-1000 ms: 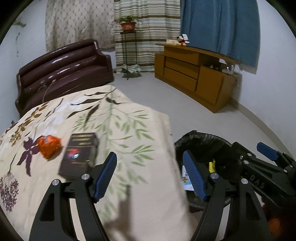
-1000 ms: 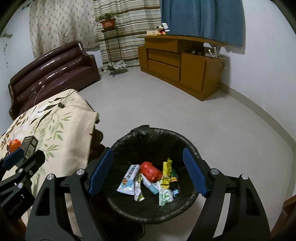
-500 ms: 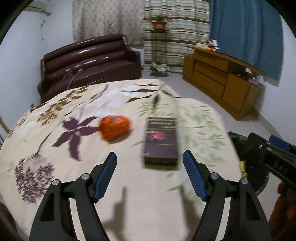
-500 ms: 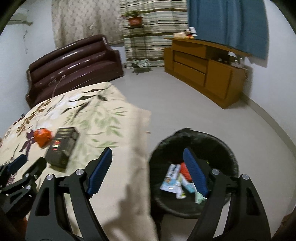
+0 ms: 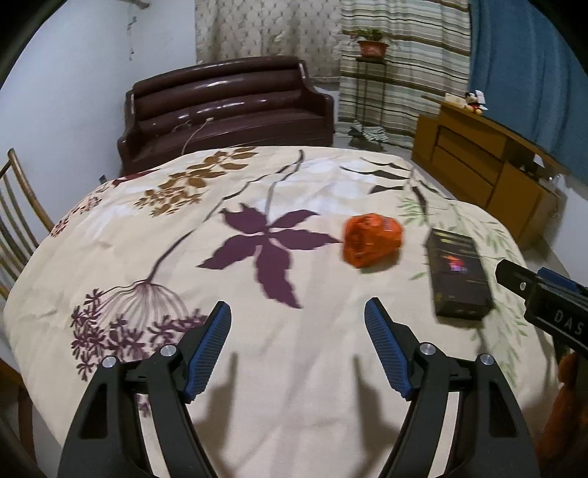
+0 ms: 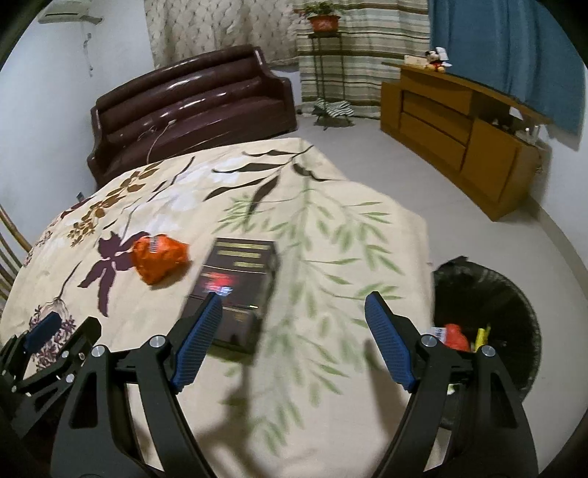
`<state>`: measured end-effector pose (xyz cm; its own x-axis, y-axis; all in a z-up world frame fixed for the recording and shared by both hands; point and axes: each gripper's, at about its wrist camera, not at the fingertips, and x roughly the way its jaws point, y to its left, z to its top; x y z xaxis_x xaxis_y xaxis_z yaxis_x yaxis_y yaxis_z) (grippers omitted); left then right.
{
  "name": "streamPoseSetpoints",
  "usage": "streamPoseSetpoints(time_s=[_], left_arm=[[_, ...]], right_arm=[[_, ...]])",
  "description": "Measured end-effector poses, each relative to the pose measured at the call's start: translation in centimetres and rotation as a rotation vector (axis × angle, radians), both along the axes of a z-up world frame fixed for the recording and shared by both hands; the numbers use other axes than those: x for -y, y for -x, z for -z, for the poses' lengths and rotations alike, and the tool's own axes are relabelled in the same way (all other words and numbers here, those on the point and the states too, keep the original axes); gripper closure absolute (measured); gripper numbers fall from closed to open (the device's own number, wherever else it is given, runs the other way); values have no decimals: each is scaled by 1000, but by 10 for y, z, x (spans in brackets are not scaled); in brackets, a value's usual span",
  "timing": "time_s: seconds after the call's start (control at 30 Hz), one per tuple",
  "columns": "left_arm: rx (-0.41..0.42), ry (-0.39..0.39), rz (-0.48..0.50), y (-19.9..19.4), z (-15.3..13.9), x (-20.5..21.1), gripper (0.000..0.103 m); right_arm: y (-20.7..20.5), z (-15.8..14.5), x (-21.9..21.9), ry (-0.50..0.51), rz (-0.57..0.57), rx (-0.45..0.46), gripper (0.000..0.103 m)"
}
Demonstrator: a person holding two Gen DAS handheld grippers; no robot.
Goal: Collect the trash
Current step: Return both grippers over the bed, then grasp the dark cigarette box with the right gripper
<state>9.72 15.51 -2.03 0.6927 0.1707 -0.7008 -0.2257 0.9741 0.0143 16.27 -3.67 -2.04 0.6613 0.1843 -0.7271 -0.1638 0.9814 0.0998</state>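
Trash on the floral-clothed counter: a crumpled orange wrapper and a dark flat box just beside it, apart, both lying flat. Left tool nearest, fingers spread wide, gripping nothing, above bare cloth short of the wrapper. Right tool likewise spread and empty; its left blue pad overlaps the box's near end in view, contact unclear. Off the counter's right edge, on the floor, a black-lined bin with wrappers inside. Beyond: brown sofa, wooden sideboard, curtains, potted plant.
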Motion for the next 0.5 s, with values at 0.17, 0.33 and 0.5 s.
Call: streamPoseSetpoints(time_s=[0.17,0.33,0.5], left_arm=[[-2,5,-27,3,2,-17,30],[-3,15,-52,4,3,-32,30],[-1,23,-54,4,3,-37,29]], right_arm=[[-7,3,-24,11,-22,-9,25],[-15,8,-40,27,-27,-26,25],[-22,14,-52,50,-27,-44,25]])
